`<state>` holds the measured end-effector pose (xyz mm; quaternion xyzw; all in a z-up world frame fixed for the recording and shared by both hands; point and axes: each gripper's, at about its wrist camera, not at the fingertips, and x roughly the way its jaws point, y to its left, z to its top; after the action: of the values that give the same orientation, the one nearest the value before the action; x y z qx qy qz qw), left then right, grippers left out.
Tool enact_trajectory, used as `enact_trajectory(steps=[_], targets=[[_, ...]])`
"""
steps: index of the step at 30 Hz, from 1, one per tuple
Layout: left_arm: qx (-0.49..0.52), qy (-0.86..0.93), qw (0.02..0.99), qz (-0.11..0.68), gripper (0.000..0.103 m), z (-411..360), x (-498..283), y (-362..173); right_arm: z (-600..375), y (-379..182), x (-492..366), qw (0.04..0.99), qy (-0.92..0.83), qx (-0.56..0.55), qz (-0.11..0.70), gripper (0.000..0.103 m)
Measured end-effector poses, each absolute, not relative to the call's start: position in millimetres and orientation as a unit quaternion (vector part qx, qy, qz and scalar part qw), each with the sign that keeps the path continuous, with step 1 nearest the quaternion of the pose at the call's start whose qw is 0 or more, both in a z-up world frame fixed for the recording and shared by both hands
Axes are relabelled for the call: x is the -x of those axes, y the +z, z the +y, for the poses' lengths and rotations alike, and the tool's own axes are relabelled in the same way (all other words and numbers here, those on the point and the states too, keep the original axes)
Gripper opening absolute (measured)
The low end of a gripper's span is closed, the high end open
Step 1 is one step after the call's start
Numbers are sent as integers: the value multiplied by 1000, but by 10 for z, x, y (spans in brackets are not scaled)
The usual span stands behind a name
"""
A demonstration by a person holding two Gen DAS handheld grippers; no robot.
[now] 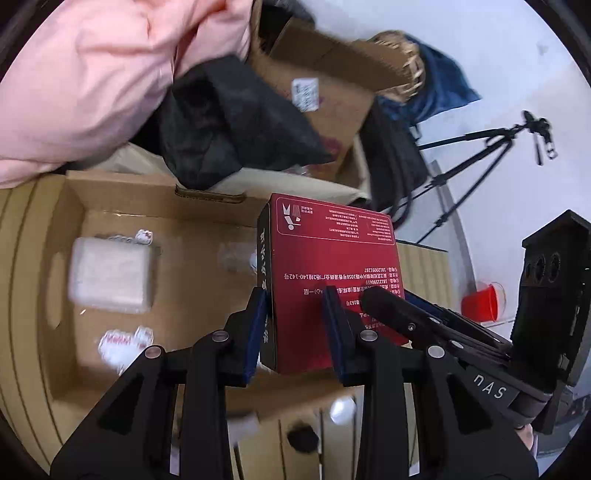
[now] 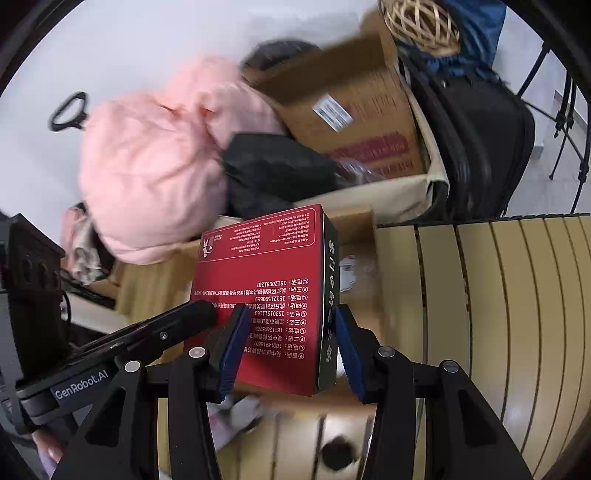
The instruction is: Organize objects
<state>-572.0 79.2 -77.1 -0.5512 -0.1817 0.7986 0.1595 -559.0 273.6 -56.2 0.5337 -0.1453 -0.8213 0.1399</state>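
Note:
A flat red box [image 1: 332, 266] with black sides and white print hangs over an open cardboard box [image 1: 74, 206] on the slatted table. My left gripper [image 1: 295, 328] is shut on the red box's near left edge, blue pads on either side of it. The right gripper's finger [image 1: 399, 314] lies across the red face from the right. In the right wrist view the red box [image 2: 266, 266] sits between the blue pads of my right gripper [image 2: 291, 350], shut on its near right edge, with the left gripper [image 2: 177, 321] at its left. A white packet [image 1: 110, 277] and small sachets [image 1: 125, 343] lie inside the cardboard box.
Behind the table are a pink padded garment [image 1: 92, 81], black cloth [image 1: 229, 122], a labelled brown carton [image 1: 325, 92] and a wicker ball [image 2: 421, 22]. A tripod [image 1: 480, 158] and red cup [image 1: 480, 302] stand on the floor at right. Beige table slats [image 2: 498, 295] stretch right.

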Motion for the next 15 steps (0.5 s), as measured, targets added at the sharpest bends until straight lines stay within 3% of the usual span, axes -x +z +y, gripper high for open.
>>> enact_trajectory(steps=[8, 10, 13, 15], targets=[[597, 778, 110, -163, 28, 858, 6093, -1516, 2676, -1266, 6095, 83, -820, -557, -105, 50], [587, 783, 114, -171, 35, 783, 6009, -1480, 2612, -1346, 6086, 84, -822, -557, -86, 50], [561, 803, 127, -160, 42, 672, 5831, -1192, 2526, -1242, 5953, 86, -841, -533, -40, 56], [534, 823, 137, -139, 54, 570, 5682, -906, 2522, -1092, 5832, 93, -849, -518, -40, 73]])
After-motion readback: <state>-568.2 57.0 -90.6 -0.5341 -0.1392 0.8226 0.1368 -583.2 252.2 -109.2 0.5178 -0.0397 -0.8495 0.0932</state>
